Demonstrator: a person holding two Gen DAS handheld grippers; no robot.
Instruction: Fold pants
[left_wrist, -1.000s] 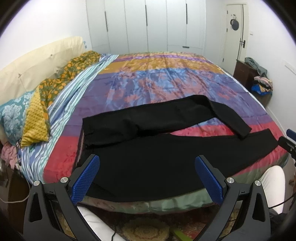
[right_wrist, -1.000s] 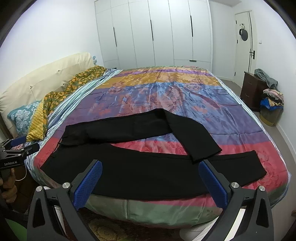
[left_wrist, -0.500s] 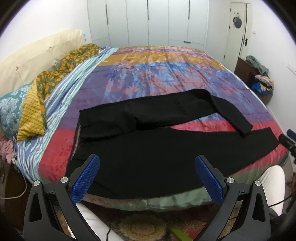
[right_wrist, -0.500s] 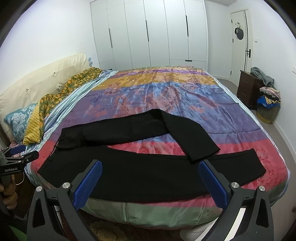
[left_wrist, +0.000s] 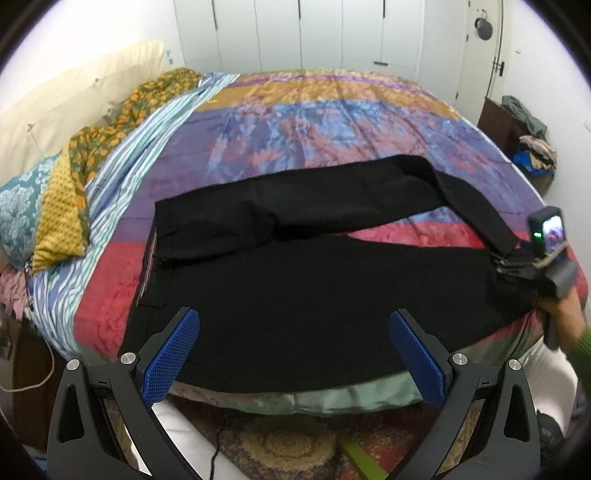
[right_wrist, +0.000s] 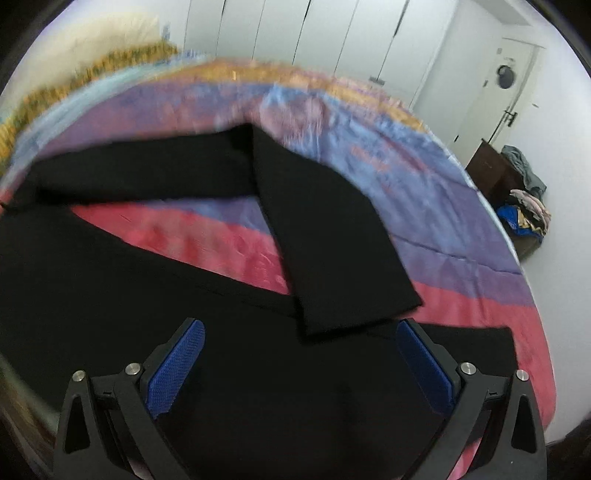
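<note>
Ahead of the left hand-held gripper (left_wrist: 293, 349), black pants (left_wrist: 314, 280) lie spread across a bed (left_wrist: 332, 122) covered in a banded quilt of purple, blue, orange and red. This hand-held gripper hangs wide open with nothing between its blue fingers (left_wrist: 171, 356), which frame the near leg of the pants at the bed's front edge. The waistband sits forward and to the left of it, while the far leg runs away to the right, bends, and comes back down so that its cuff lies across the near leg.

At that cuff, far to the right in the left wrist view, the right hand-held gripper (left_wrist: 517, 260) reaches in low over the fabric, held by the person's hand (left_wrist: 563, 310) in a green sleeve. Seen from its own camera, which is blurred, the right hand-held gripper (right_wrist: 301, 363) is spread wide and grips nothing; the folded-back cuff (right_wrist: 354, 310) lies just ahead, between its fingers (right_wrist: 424, 363), resting on the near leg of the pants (right_wrist: 147, 280).

Pillows (left_wrist: 44, 218) and a floral cloth (left_wrist: 122, 129) sit to the left of the left hand-held gripper. White wardrobe doors (left_wrist: 314, 33) stand beyond the bed, and a dark cabinet (left_wrist: 502, 125) with a heap of clothes (left_wrist: 533, 155) beside it stands far right.
</note>
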